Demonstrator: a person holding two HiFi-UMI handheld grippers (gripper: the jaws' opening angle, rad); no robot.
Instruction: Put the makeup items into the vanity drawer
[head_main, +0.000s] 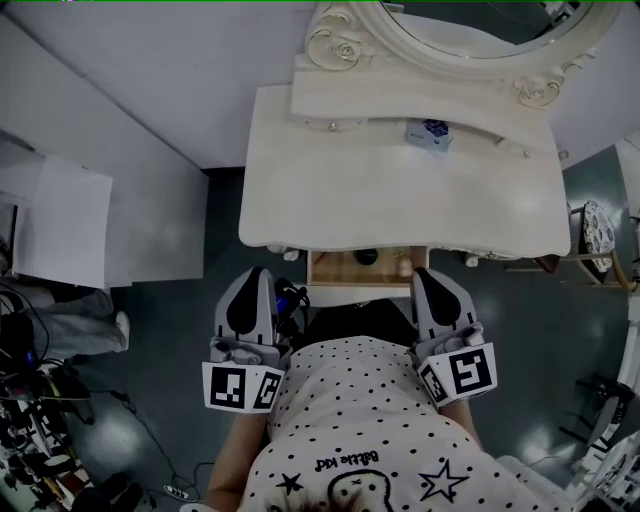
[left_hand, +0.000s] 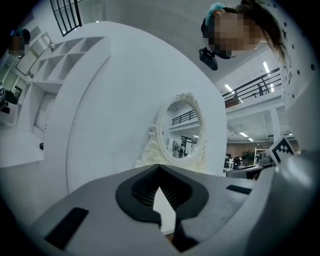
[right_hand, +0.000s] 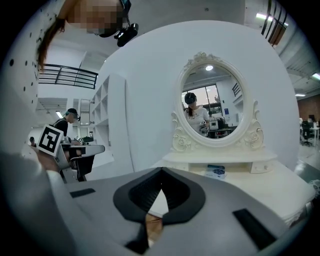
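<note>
At rear right of vanity surface, below mirror: small blue-printed box, only item seen outside drawer. Drawer shown part open between both grippers, two items seen inside. Box judged straight ahead of right gripper, well apart; left gripper farther. Fingers of both clenched, nothing held.

An oval mirror in a carved cream frame stands at the back of the worktop. A white cabinet is on the floor to the left, with dark cables near it. A patterned seat stands at the right.
</note>
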